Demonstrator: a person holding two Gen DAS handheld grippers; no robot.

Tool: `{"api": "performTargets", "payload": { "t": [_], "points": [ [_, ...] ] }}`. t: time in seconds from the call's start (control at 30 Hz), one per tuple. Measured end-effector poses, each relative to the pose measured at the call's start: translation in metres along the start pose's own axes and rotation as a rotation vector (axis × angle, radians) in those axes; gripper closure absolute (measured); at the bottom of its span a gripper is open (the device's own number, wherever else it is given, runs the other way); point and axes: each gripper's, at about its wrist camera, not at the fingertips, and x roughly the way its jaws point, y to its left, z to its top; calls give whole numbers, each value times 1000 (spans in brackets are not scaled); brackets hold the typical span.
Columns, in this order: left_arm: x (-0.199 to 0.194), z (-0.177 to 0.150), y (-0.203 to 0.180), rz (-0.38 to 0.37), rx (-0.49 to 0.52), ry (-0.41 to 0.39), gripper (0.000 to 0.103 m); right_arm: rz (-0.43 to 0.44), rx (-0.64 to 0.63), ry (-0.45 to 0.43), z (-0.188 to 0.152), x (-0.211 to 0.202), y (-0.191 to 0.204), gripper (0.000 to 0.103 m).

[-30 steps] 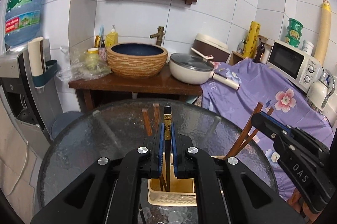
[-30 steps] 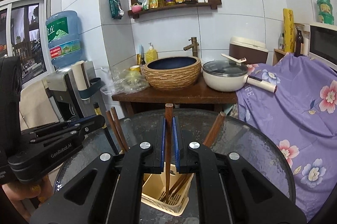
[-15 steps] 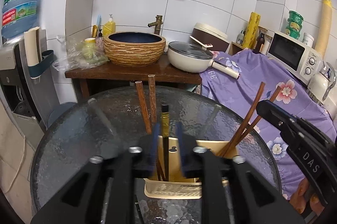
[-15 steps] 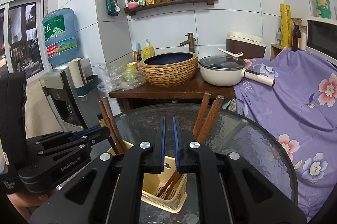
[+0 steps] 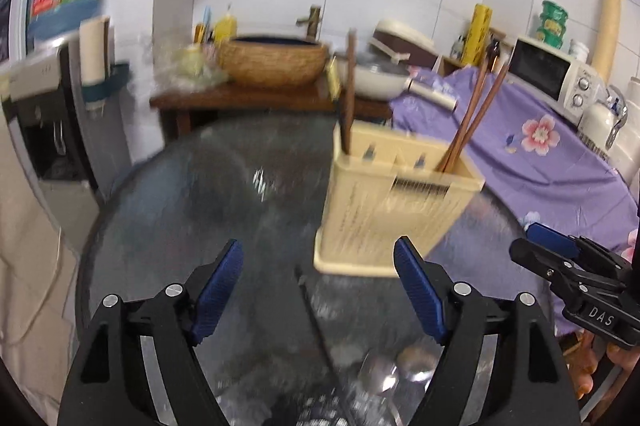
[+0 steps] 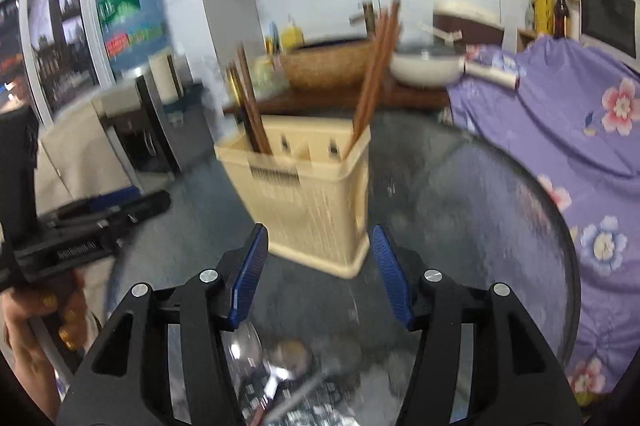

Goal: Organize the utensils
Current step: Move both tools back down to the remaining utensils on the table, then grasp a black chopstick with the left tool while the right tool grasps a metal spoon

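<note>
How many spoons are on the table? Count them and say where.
2. One spoon lies on the glass table under the open right gripper; the other spoon lies beside it. The gripper may hide more.

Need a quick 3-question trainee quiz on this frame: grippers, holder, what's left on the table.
1. True or false: the left gripper is shut on a chopstick.
2. Multiple choice: the brown chopsticks stand in A) the woven basin, B) the beige utensil holder, C) the white pan.
3. Fill in: the metal items lying on the glass table below the right gripper are ____.

Key: 1 false, both grippers are open and empty. 2 B. 3 spoons.
</note>
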Motion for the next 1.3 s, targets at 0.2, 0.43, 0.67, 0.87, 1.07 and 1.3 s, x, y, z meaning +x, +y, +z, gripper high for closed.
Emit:
{"api": "performTargets", "payload": {
  "t": [0.2, 0.43, 0.67, 0.87, 1.07, 1.3],
  "points": [
    [26, -52, 20, 44, -9, 132, 46, -101, 25, 186, -57, 24, -5, 48],
    [47, -63, 21, 65, 17, 199, 57, -141, 78, 280, -81, 47, -6, 48],
    [72, -60, 13, 88, 51, 229, 58, -163, 171, 348, -89, 65, -14, 48],
    [91, -59, 13, 103, 52, 260, 62, -184, 146, 372, -89, 74, -8, 51],
    [95, -59, 13, 107, 49, 265, 62, -217, 106, 383, -88, 83, 1, 56],
    [103, -54, 14, 111, 42, 279, 62, -239, 49, 380, -86, 86, 7, 65]
  ]
}}
